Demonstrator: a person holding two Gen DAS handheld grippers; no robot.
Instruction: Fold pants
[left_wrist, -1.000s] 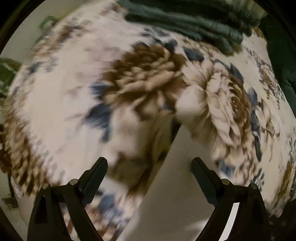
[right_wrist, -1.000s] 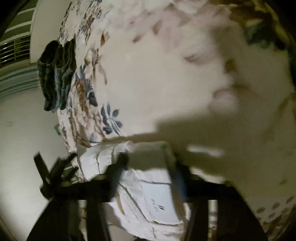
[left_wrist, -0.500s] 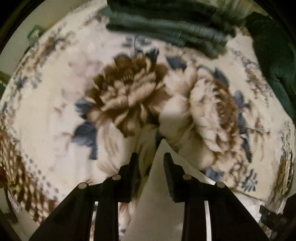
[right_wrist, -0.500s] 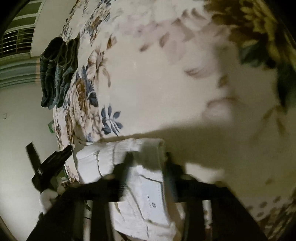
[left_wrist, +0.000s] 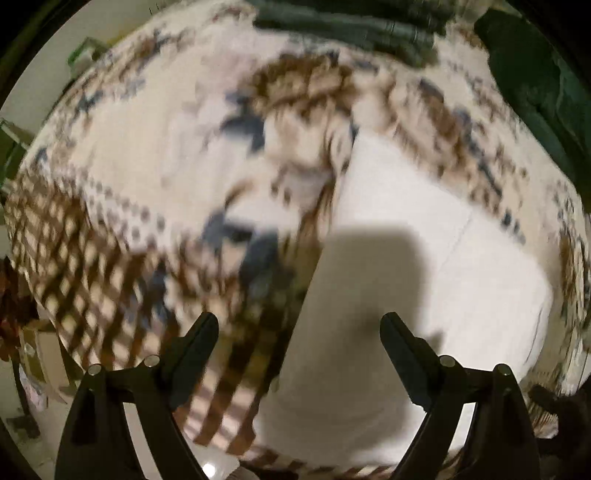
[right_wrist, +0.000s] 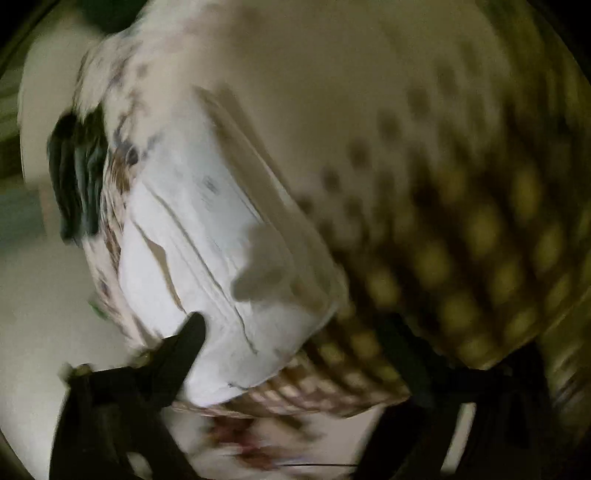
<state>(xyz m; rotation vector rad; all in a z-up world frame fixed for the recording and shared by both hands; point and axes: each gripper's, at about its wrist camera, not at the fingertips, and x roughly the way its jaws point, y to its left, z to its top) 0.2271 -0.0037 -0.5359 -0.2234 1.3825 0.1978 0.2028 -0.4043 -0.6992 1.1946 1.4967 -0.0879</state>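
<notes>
White pants (left_wrist: 424, 266) lie folded flat on a floral blanket (left_wrist: 147, 166), at the right of the left wrist view. My left gripper (left_wrist: 299, 336) is open and empty above the near edge of the pants. In the right wrist view the white pants (right_wrist: 207, 258) lie as a folded stack with seams showing, near the blanket's edge. My right gripper (right_wrist: 291, 339) is open and empty, its left finger (right_wrist: 184, 339) over the near corner of the pants. Both views are motion blurred.
Dark green folded clothes (left_wrist: 351, 22) lie stacked at the far side of the blanket; they also show in the right wrist view (right_wrist: 77, 173). A dark green cushion (left_wrist: 535, 85) is at the far right. The blanket's checked border (left_wrist: 92, 266) marks its near edge.
Both grippers were shut on the white pants half a second ago and have opened and let go. Both have pulled back, and the pants now lie flat on the blanket.
</notes>
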